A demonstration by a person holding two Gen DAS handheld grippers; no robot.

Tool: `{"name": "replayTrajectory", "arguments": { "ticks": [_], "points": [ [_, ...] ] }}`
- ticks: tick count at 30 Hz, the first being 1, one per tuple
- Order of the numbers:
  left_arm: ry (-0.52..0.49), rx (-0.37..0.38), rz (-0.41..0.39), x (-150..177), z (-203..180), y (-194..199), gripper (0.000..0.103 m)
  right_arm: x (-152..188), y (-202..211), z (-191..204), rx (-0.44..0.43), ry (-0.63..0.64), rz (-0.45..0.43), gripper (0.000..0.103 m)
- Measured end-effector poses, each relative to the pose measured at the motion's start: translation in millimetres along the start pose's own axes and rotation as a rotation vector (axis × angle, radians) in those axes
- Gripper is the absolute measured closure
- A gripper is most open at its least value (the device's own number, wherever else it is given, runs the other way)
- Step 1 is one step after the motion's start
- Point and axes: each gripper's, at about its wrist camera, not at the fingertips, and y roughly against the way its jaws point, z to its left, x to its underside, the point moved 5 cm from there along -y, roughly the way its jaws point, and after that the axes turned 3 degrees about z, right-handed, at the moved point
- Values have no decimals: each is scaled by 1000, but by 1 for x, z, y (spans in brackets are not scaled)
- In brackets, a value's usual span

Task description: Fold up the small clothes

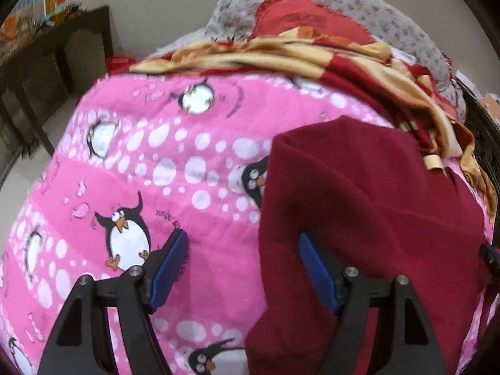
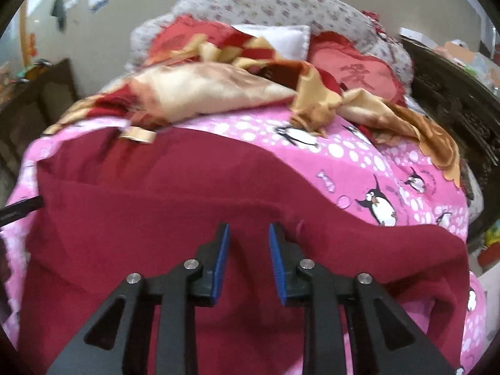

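A dark red garment [image 1: 359, 206] lies spread on a pink penguin-print bedsheet [image 1: 156, 162]. In the left wrist view my left gripper [image 1: 243, 240] is wide open; its right finger is over the garment's left edge and its left finger over the pink sheet. In the right wrist view the garment [image 2: 156, 193] fills the foreground. My right gripper [image 2: 249, 229] hovers over the garment's middle, jaws partly open with nothing between them. The other gripper's tip [image 2: 22, 207] shows at the left edge.
A red-and-gold blanket [image 2: 218, 87] is bunched at the far end of the bed, with a floral quilt [image 1: 359, 9] and red cushion [image 2: 359, 68] behind. A dark wooden table [image 1: 47, 62] stands left of the bed. A dark carved frame [image 2: 453, 103] runs on the right.
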Motion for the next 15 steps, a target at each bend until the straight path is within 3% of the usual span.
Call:
{"name": "replayTrajectory", "arguments": {
  "ticks": [8, 15],
  "points": [
    [-11, 5, -20, 11, 3, 20, 24, 1, 26, 4, -14, 21, -10, 51],
    [-61, 33, -52, 46, -8, 50, 23, 43, 33, 1, -4, 73, 54, 51]
  ]
}}
